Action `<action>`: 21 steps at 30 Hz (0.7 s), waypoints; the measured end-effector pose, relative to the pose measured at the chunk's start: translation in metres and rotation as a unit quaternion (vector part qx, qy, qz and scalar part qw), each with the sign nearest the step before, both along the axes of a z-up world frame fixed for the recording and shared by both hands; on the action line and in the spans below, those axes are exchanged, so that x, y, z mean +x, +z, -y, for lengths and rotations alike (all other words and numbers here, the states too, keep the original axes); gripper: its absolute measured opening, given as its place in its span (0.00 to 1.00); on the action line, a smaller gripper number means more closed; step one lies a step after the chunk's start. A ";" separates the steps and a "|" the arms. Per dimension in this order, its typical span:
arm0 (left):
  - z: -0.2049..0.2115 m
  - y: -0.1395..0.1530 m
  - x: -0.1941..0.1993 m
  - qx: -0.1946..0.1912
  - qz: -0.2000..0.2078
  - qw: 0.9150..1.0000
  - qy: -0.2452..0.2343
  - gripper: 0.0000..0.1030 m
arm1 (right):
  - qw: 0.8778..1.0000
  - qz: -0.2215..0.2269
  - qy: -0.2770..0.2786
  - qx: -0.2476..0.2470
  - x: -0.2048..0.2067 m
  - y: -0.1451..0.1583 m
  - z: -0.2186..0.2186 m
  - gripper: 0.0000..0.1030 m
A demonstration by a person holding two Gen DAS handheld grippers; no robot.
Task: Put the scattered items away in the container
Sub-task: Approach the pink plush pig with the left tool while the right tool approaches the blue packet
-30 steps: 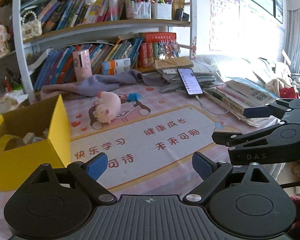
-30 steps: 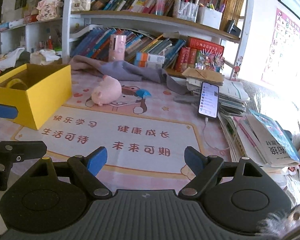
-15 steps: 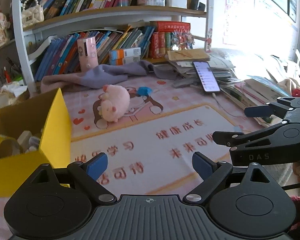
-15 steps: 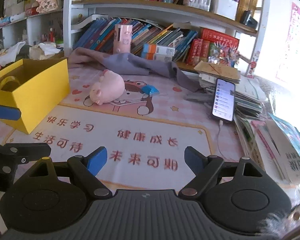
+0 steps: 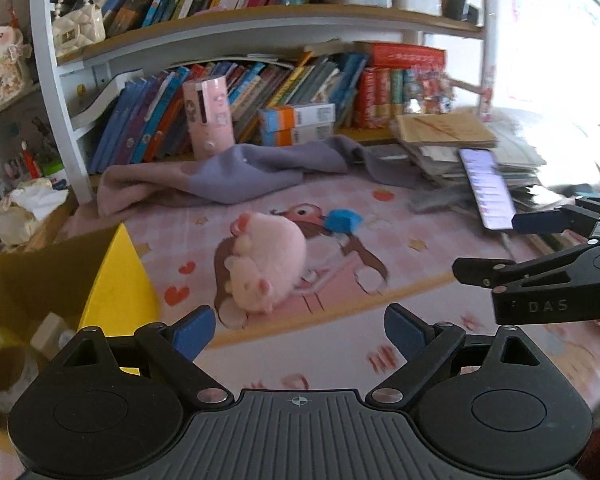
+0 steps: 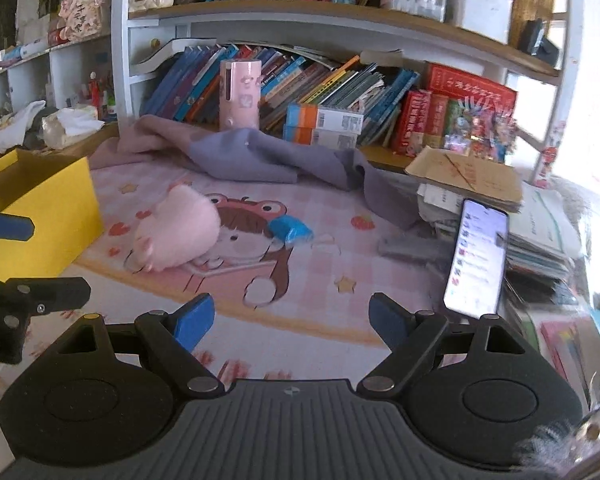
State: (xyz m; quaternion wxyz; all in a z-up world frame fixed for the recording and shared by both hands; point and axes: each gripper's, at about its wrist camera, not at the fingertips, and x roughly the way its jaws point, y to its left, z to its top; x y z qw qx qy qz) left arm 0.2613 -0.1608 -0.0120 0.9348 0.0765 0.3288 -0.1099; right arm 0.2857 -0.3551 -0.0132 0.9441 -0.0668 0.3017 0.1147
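Pink mat (image 6: 380,248) – both tools gape, empty | left view alone – tape roll (image 5: 4,372) inside yellow box (image 5: 116,276)

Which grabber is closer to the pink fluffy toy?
Left. The left gripper sits right in front of the pink toy; the right gripper is farther off, with the toy up to its left.

Phone (image 6: 477,257) at three o'clock on papers (image 6: 540,232); cloth (image 6: 260,156) and books (image 6: 300,80) at twelve.
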 end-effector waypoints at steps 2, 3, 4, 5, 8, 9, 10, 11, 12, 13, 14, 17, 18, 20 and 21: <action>0.005 -0.003 0.019 0.005 -0.006 1.000 0.010 0.91 | 1.000 -0.003 0.012 -0.001 0.024 -0.005 0.004 0.81; 0.008 -0.005 0.028 0.008 -0.008 1.000 0.015 0.91 | 1.000 -0.003 0.018 -0.001 0.035 -0.008 0.006 0.81; 0.011 -0.007 0.036 0.011 -0.010 1.000 0.018 0.91 | 1.000 -0.003 0.023 0.000 0.048 -0.011 0.008 0.81; 0.014 -0.009 0.044 0.016 -0.012 1.000 0.022 0.91 | 1.000 -0.004 0.028 0.000 0.061 -0.015 0.009 0.81; 0.022 -0.016 0.068 0.035 -0.014 0.999 0.026 0.91 | 0.999 -0.015 0.046 0.007 0.100 -0.027 0.009 0.80; 0.024 -0.020 0.077 0.041 -0.015 0.999 0.029 0.91 | 0.998 -0.017 0.054 0.007 0.111 -0.031 0.007 0.79; 0.026 -0.023 0.084 0.044 -0.017 0.998 0.032 0.91 | 0.998 -0.018 0.062 0.005 0.123 -0.036 0.005 0.79; 0.026 -0.027 0.090 0.046 -0.020 0.998 0.036 0.91 | 0.997 -0.020 0.072 0.000 0.135 -0.043 0.001 0.79; 0.026 -0.030 0.097 0.047 -0.023 0.998 0.040 0.91 | 0.997 -0.021 0.079 -0.005 0.145 -0.048 -0.002 0.79; 0.025 -0.034 0.103 0.047 -0.027 0.998 0.045 0.91 | 0.996 -0.022 0.086 -0.009 0.153 -0.053 -0.004 0.79; 0.025 -0.038 0.108 0.047 -0.031 0.997 0.048 0.91 | 0.995 -0.023 0.094 -0.014 0.162 -0.060 -0.008 0.79; 0.023 -0.048 0.124 0.046 -0.042 0.996 0.057 0.91 | 0.993 -0.028 0.116 -0.024 0.183 -0.076 -0.016 0.79; 0.022 -0.051 0.127 0.043 -0.044 0.996 0.059 0.91 | 0.992 -0.028 0.120 -0.025 0.188 -0.080 -0.018 0.79; 0.020 -0.056 0.133 0.042 -0.042 0.996 0.065 0.90 | 0.991 -0.022 0.127 -0.022 0.195 -0.086 -0.021 0.79; 0.020 -0.059 0.136 0.041 -0.042 0.996 0.072 0.90 | 0.991 -0.019 0.130 -0.020 0.198 -0.088 -0.021 0.79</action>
